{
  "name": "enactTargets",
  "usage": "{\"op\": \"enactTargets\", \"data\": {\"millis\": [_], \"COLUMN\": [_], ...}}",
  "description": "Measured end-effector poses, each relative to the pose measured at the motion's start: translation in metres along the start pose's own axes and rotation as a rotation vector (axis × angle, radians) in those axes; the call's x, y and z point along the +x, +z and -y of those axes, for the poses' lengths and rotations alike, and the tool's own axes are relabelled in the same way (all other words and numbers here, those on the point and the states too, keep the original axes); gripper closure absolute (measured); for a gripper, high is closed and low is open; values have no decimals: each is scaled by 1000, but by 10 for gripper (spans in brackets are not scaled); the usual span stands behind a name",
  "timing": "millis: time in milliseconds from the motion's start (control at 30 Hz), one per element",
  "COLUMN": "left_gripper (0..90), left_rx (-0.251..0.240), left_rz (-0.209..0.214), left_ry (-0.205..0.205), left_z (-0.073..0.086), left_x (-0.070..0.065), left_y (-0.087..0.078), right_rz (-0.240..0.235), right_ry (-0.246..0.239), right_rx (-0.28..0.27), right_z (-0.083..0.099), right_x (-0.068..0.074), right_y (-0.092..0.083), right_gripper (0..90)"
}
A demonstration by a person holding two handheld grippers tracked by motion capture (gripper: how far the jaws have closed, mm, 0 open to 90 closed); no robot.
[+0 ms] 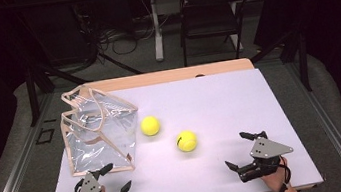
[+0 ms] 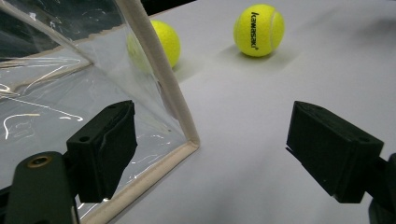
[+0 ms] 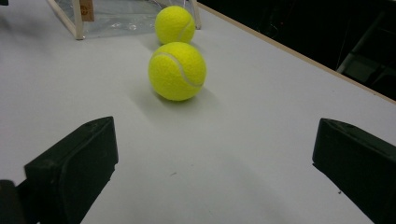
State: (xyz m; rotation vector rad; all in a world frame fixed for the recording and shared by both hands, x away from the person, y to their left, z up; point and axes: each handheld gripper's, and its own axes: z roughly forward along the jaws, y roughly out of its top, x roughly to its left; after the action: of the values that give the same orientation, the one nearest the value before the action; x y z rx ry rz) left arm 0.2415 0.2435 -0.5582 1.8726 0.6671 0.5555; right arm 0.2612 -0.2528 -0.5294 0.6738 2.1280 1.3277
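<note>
One tennis ball reads "kawasaki" in black print; it lies near the middle of the table, well apart from both grippers. A second ball lies just beside the clear plastic bag, which stands toward the table's left edge. The left gripper rests at the near-left corner, jaws spread wide, one jaw at the bag's trimmed corner. The right gripper, held near the near-right corner, is likewise wide apart, holding nothing.
</note>
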Motion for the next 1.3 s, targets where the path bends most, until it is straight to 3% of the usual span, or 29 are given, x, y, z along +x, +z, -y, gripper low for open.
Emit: {"op": "enactTargets", "data": {"millis": [767, 1300], "left_gripper": [160, 160], "left_rx": [7, 6], "left_rz": [-3, -10], "left_ry": [2, -1], "left_z": [0, 0], "left_x": [0, 1], "left_y": [0, 0], "right_rz": [-14, -65], "right_ry": [-7, -10], "right_rx": [40, 50], "right_z": [-15, -30], "right_x": [-1, -2], "right_y": [10, 22], "right_gripper": [0, 0]}}
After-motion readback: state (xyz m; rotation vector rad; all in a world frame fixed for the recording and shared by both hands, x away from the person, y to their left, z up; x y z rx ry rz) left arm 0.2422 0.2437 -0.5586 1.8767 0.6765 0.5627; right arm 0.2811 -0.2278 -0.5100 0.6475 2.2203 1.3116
